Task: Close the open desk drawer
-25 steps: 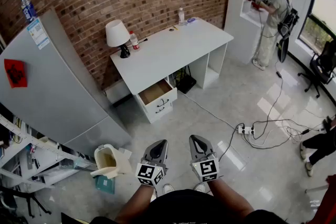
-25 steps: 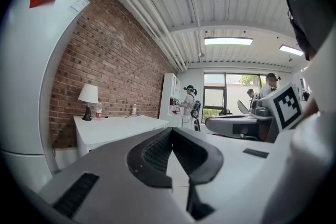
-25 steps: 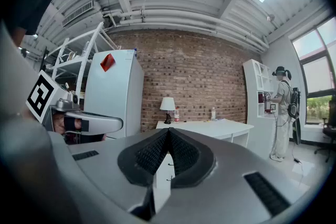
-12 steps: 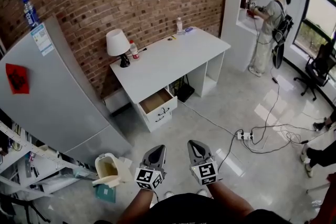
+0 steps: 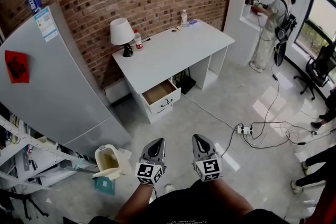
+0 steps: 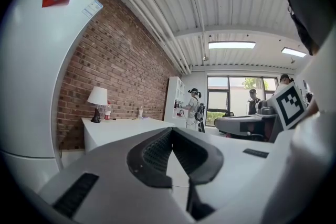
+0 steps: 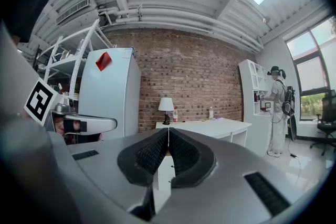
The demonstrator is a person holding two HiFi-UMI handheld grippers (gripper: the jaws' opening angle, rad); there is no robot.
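Note:
A white desk (image 5: pixel 173 52) stands against the brick wall, and its top drawer (image 5: pixel 161 96) is pulled out, showing a bare wooden bottom. Both grippers hang close to my body, far short of the desk across the floor. My left gripper (image 5: pixel 156 147) has its jaws pressed together with nothing between them. My right gripper (image 5: pixel 199 144) is shut and empty too. The left gripper view shows the desk (image 6: pixel 118 128) at the left past the shut jaws. The right gripper view shows the desk (image 7: pixel 210 127) straight ahead beyond the closed tips.
A grey fridge (image 5: pixel 47 81) stands left of the desk, a small bin (image 5: pixel 107 162) on the floor near its foot. A power strip (image 5: pixel 242 130) and cables lie on the floor at right. A person (image 5: pixel 273 21) stands at the white shelves. A lamp (image 5: pixel 122 34) sits on the desk.
My viewpoint has shifted slightly, so the desk sits a little higher and to the right in frame. Both grippers stay shut, held in front of my body.

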